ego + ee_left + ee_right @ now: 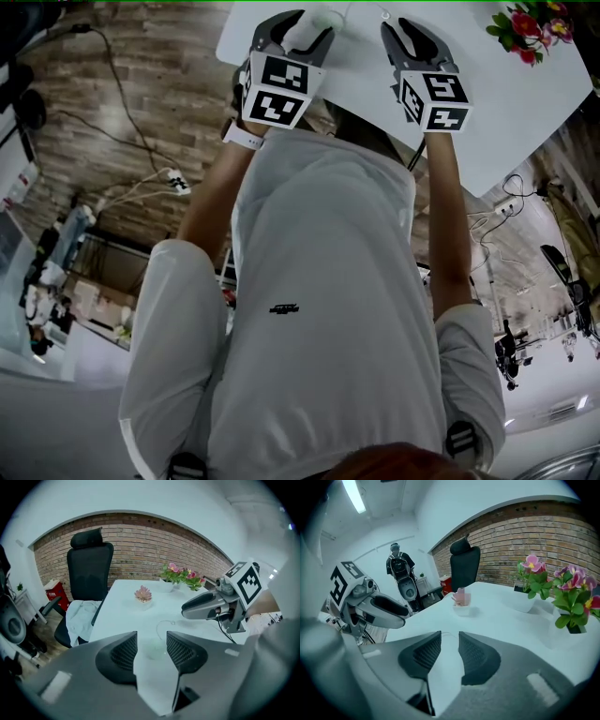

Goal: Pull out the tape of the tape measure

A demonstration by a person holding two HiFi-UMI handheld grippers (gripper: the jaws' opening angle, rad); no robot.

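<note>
Left hand-held gripper [152,637] is low over the white surface [122,611], jaws apart. A pale round tape measure [153,649] lies on the surface in the gap between them; contact with the jaws cannot be told. A thin loop [161,626] lies on the surface just past it. Right hand-held gripper [450,637] is beside the left one, over the same surface, jaws a narrow gap apart with only bare surface between. Both point toward the far end of the surface, where 1 small pink plant [143,594] and 2 pots of flowers [180,576] stand. A black chair [89,569] with a white cloth [82,616] stands at the far left edge, before a brick wall [140,541].
</note>
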